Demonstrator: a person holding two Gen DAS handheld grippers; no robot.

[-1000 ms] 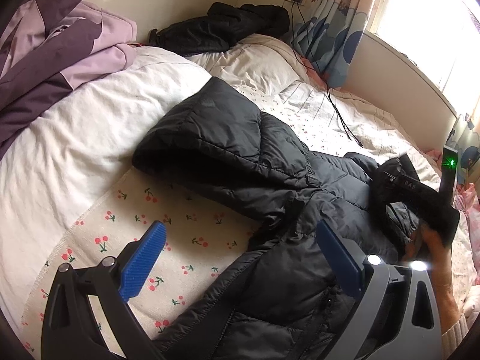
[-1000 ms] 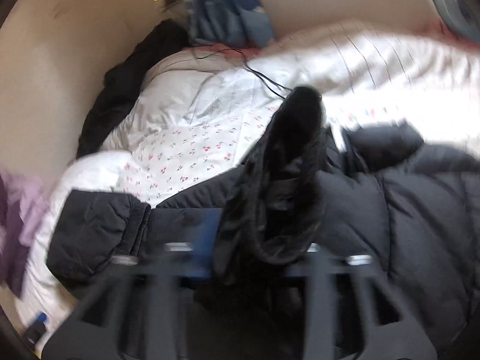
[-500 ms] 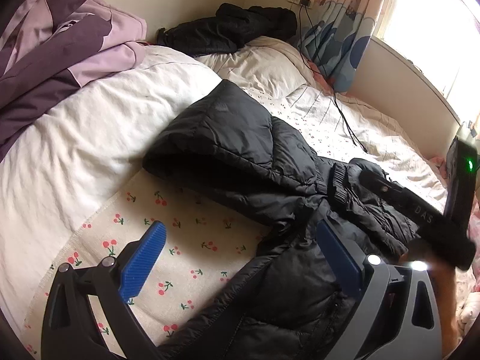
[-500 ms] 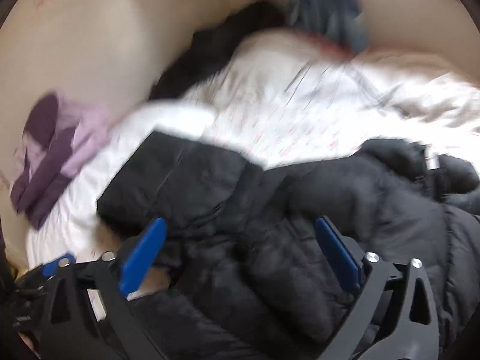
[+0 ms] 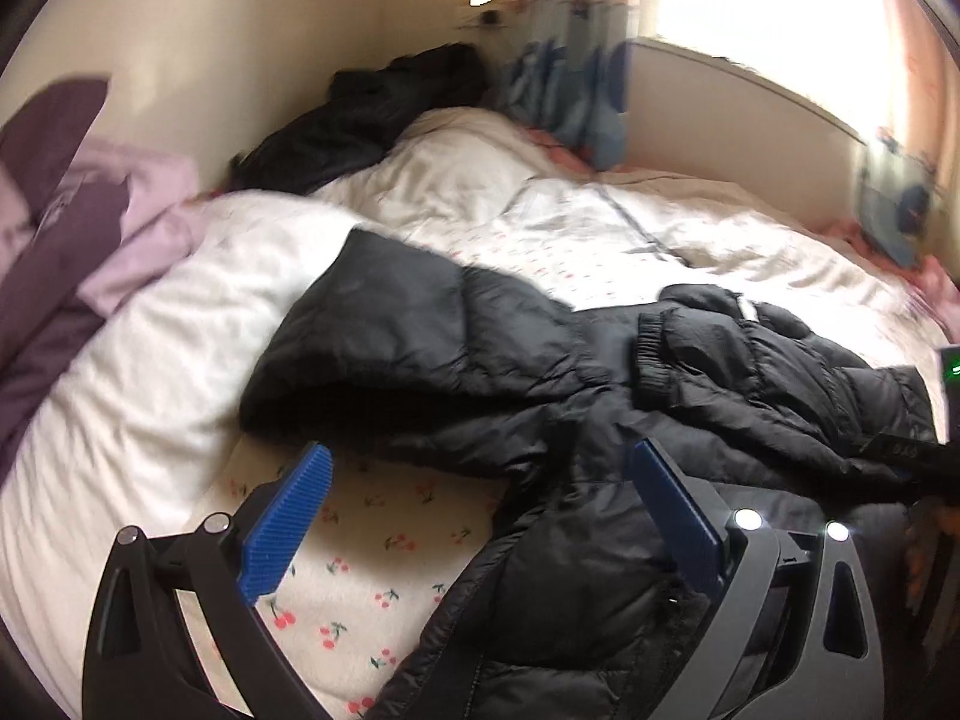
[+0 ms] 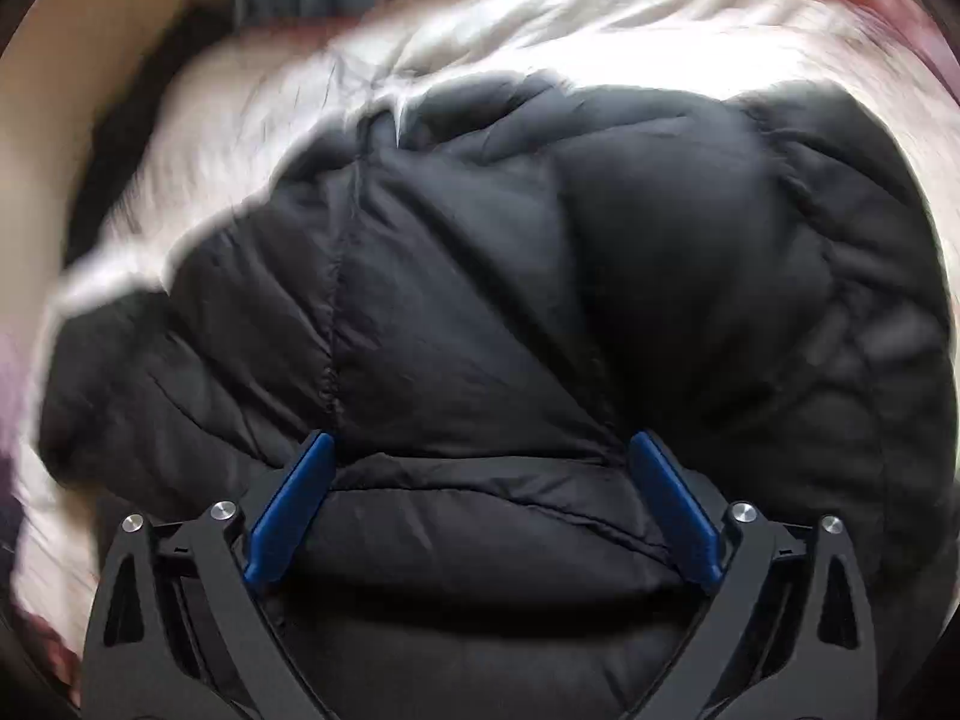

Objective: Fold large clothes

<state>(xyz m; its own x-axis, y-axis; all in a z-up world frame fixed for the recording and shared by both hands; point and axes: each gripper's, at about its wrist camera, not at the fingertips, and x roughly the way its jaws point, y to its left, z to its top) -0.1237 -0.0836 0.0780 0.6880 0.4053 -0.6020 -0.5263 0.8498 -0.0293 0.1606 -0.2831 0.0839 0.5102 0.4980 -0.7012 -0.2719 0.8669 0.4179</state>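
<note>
- Your left gripper [image 5: 480,516] hangs over the bed [image 5: 150,360] with its blue fingers [image 5: 288,522] spread wide apart.
- Nothing sits between those fingers. One finger is over the cherry-print sheet [image 5: 372,588], and the other is over the black puffy jacket [image 5: 540,372].
- The jacket lies spread on the bed, part on the white blanket and part on the cherry sheet.
- Its hood [image 5: 384,324] points to the left in the left view, with the dark opening facing you.
- One sleeve [image 5: 720,360] is folded across the top of the jacket, with its stretchy cuff lying near the middle.
- Your right gripper [image 6: 480,492] is right down by the jacket [image 6: 540,270], and its blue fingers [image 6: 294,504] are wide apart too.
- Those jaws have just been opening. Puffy jacket cloth bulges up between them, but the pads do not squeeze it.
- The right view is blurry, so you cannot tell if the fingertips touch the cloth.
- In the left view, a bit of the right gripper [image 5: 924,456] shows at the far right edge, beside the jacket.
- A purple and pink garment [image 5: 78,210] is heaped at the left side of the bed.
- Another dark coat [image 5: 372,120] lies bunched by the wall at the back.
- A blue curtain [image 5: 570,102] hangs beside the bright window.
</note>
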